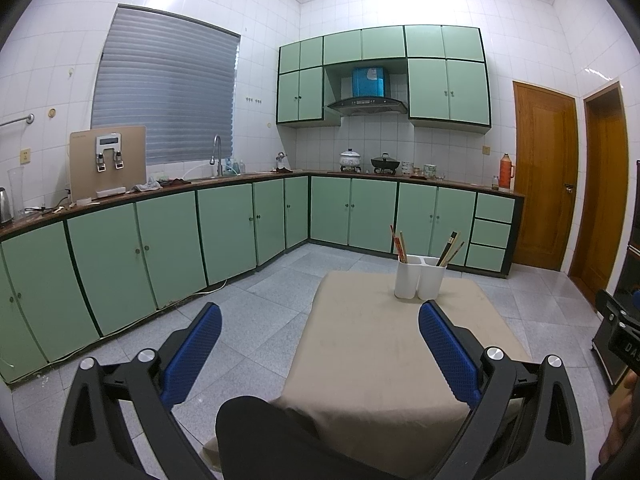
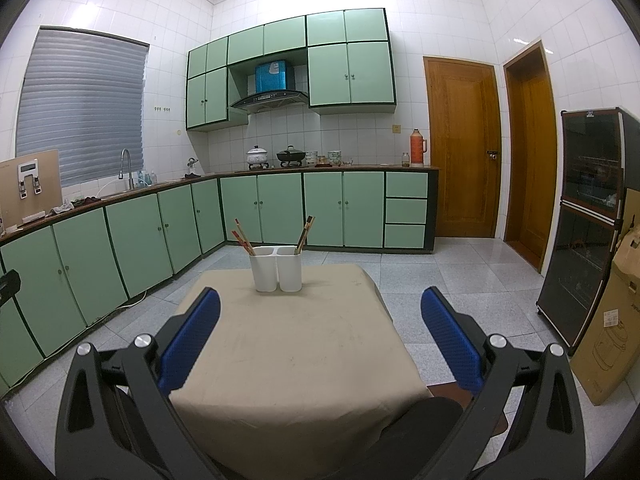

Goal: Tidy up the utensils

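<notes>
A white two-compartment holder [image 1: 419, 277] [image 2: 277, 268] stands near the far edge of a small table under a beige cloth [image 1: 384, 360] [image 2: 288, 344]. Reddish chopsticks [image 1: 400, 246] [image 2: 243, 237] lean in its left compartment, darker and pale ones [image 1: 451, 249] [image 2: 305, 234] in its right. My left gripper [image 1: 320, 312] is open, held above the table's near left side, with nothing between its blue pads [image 1: 444, 348]. My right gripper [image 2: 320, 298] is open too, over the near half of the table, well short of the holder.
Green cabinets [image 1: 160, 252] [image 2: 280, 208] line the left and far walls, with pots [image 2: 291, 155] on the counter. Wooden doors [image 2: 464, 148] stand at the right. A dark glass cabinet [image 2: 588, 216] and a cardboard box [image 2: 608, 320] sit by the right wall. A person's dark-clothed knee [image 1: 256, 428] is below the table's near edge.
</notes>
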`<act>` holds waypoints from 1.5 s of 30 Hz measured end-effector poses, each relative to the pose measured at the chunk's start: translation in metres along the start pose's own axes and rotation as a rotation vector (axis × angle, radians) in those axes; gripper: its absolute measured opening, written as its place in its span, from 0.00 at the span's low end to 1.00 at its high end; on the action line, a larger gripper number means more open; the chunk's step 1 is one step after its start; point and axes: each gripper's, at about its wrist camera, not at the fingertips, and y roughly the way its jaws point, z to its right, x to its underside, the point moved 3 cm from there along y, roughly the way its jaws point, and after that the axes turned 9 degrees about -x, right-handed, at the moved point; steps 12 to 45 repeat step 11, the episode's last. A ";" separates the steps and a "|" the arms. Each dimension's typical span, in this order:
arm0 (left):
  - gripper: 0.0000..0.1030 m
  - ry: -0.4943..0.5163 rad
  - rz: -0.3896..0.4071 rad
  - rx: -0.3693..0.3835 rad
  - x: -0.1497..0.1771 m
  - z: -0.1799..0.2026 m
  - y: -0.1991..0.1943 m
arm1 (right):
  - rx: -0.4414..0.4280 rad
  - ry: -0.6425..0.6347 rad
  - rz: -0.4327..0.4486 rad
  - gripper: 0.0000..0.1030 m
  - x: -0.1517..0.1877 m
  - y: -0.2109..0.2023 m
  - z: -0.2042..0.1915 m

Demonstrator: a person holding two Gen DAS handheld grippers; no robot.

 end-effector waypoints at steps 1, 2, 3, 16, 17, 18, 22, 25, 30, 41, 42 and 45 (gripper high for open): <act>0.94 -0.001 0.001 -0.001 -0.001 0.000 0.000 | -0.001 0.001 -0.001 0.95 0.000 0.000 0.000; 0.94 -0.002 0.000 -0.002 -0.002 0.000 -0.001 | -0.002 0.003 -0.004 0.95 0.002 0.001 0.001; 0.94 -0.002 0.000 -0.003 -0.002 0.001 0.000 | -0.002 0.004 -0.005 0.95 0.003 0.001 0.001; 0.94 0.002 0.003 -0.001 -0.005 0.000 -0.003 | -0.001 0.003 -0.005 0.95 0.006 0.001 0.002; 0.94 0.002 0.003 -0.001 -0.005 0.000 -0.003 | -0.001 0.003 -0.005 0.95 0.006 0.001 0.002; 0.94 0.002 0.003 -0.001 -0.005 0.000 -0.003 | -0.001 0.003 -0.005 0.95 0.006 0.001 0.002; 0.94 0.002 0.003 -0.001 -0.005 0.000 -0.003 | -0.001 0.003 -0.005 0.95 0.006 0.001 0.002; 0.94 0.002 0.003 -0.001 -0.005 0.000 -0.003 | -0.001 0.003 -0.005 0.95 0.006 0.001 0.002; 0.94 0.002 0.003 -0.001 -0.005 0.000 -0.003 | -0.001 0.003 -0.005 0.95 0.006 0.001 0.002; 0.94 0.002 0.003 -0.001 -0.005 0.000 -0.003 | -0.001 0.003 -0.005 0.95 0.006 0.001 0.002; 0.94 0.002 0.003 -0.001 -0.005 0.000 -0.003 | -0.001 0.003 -0.005 0.95 0.006 0.001 0.002; 0.94 0.002 0.003 -0.001 -0.005 0.000 -0.003 | -0.001 0.003 -0.005 0.95 0.006 0.001 0.002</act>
